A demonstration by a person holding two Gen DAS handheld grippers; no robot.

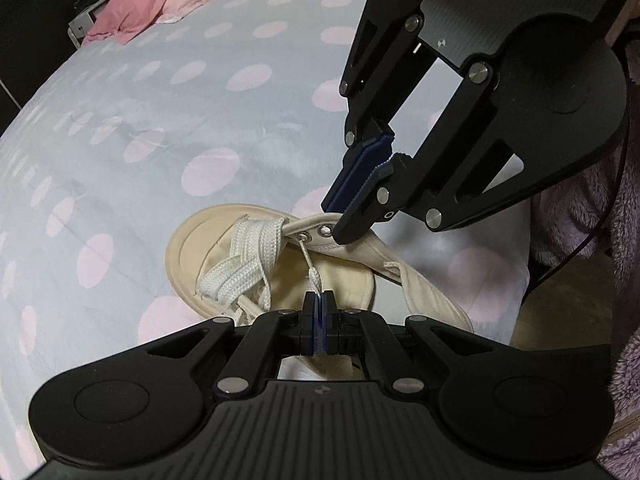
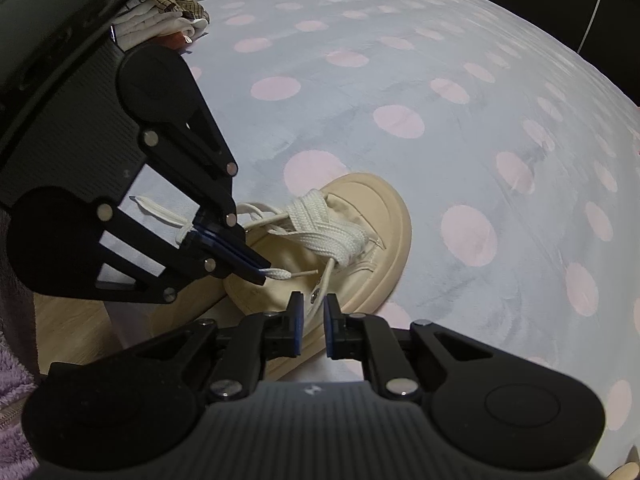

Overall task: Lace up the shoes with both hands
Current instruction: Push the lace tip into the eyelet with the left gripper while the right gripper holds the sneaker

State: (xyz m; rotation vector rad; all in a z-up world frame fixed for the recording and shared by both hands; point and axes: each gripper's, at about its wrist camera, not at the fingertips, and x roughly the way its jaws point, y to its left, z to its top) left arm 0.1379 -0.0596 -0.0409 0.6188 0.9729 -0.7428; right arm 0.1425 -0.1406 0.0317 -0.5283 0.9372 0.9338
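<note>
Left wrist view: left claw (image 1: 319, 300) nearest, pressed together on lace tip (image 1: 315, 280) that comes out of eyelet (image 1: 305, 235). Cream shoe (image 1: 280, 264) lies at bed (image 1: 160, 140) edge. Right claw (image 1: 347, 227) rests on eyelet row.

Right wrist view: right claw (image 2: 312, 312) slightly spread, pinching nothing; lace (image 2: 328, 232) passes between pads. Left claw (image 2: 260, 276) holds tip.

Risk, my judgement: thin tip can slip from pads if pulled sideways; unsteadied shoe can slide off bed edge.

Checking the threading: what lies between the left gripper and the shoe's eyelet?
Only a short taut stretch of lace, from left gripper to eyelet, in the left wrist view.
</note>
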